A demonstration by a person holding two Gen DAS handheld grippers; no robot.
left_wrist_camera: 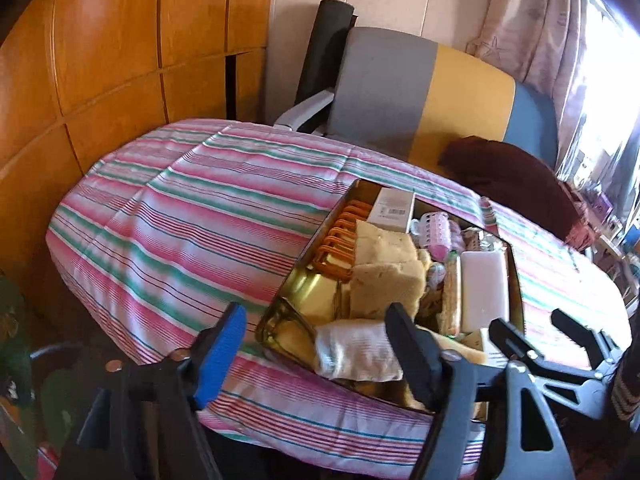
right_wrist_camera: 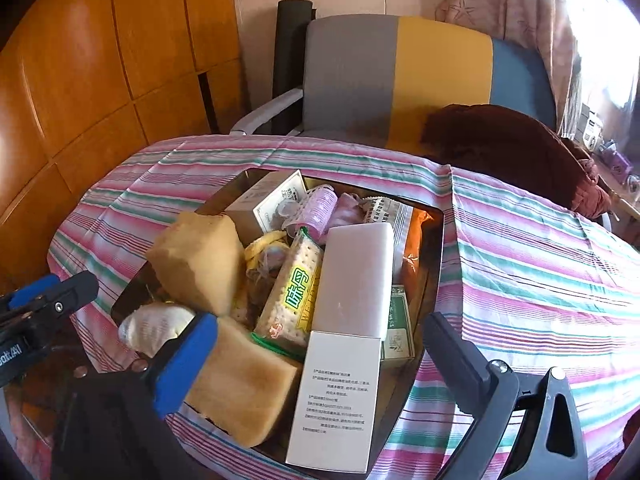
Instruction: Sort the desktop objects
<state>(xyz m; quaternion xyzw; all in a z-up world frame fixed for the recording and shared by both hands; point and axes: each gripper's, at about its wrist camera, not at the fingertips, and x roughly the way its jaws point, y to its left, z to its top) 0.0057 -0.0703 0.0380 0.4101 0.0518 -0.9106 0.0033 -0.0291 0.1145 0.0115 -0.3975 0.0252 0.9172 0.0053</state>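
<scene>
A gold metal tin on the striped tablecloth is packed with several items. They include yellow sponge blocks, a white bar, a green cracker packet, pink hair rollers, orange clips and a tall white box. My left gripper hovers open over the tin's near left corner, where a white cloth bundle lies between its fingers untouched. My right gripper stands wide open above the white box and the near sponge, gripping nothing.
The pink, green and white tablecloth covers a rounded table. Behind it stand a grey, yellow and blue chair with a dark brown cloth, a black roll, and a wooden wardrobe at left.
</scene>
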